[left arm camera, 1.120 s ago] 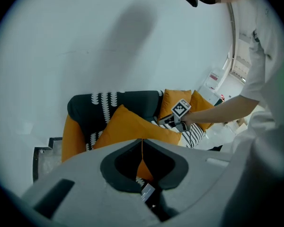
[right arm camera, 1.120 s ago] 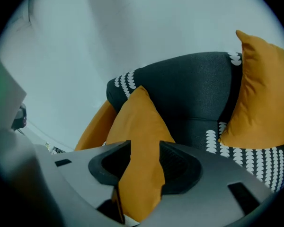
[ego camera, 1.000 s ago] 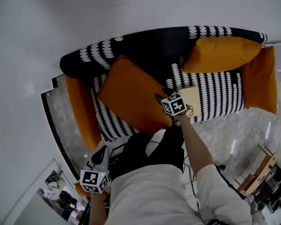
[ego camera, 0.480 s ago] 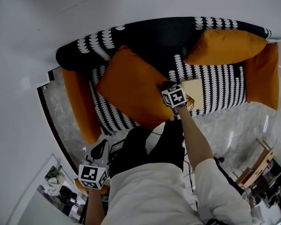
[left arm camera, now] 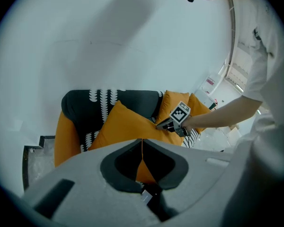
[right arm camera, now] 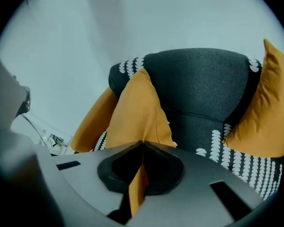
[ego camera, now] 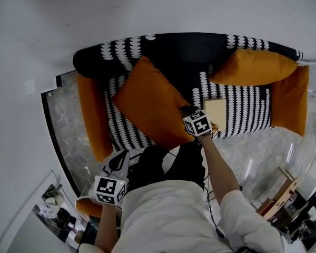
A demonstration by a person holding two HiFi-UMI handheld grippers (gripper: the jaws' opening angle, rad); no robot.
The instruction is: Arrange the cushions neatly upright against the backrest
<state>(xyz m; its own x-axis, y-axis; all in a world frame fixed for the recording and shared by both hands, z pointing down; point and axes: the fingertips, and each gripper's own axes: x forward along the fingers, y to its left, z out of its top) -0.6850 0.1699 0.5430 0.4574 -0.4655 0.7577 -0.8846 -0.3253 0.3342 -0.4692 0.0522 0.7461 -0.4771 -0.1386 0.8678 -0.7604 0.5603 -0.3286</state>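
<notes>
Sofa [ego camera: 174, 46]: black-and-white patterned with orange arms; it holds two orange cushions and a pale flat item [ego camera: 215, 109] on the seat.
Left cushion [ego camera: 147, 104]: tilted on the seat, top corner at the backrest.
Right cushion [ego camera: 255, 67]: lies along the backrest beside the sofa's right arm.
Right gripper [ego camera: 189, 111]: jaws pinching the left cushion's near edge.
Left gripper [ego camera: 121, 159]: jaws pressed together, empty, held low, apart from the sofa.

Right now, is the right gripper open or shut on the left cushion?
Shut. The right gripper has jaws together, pinching the edge of the left orange cushion.
</notes>
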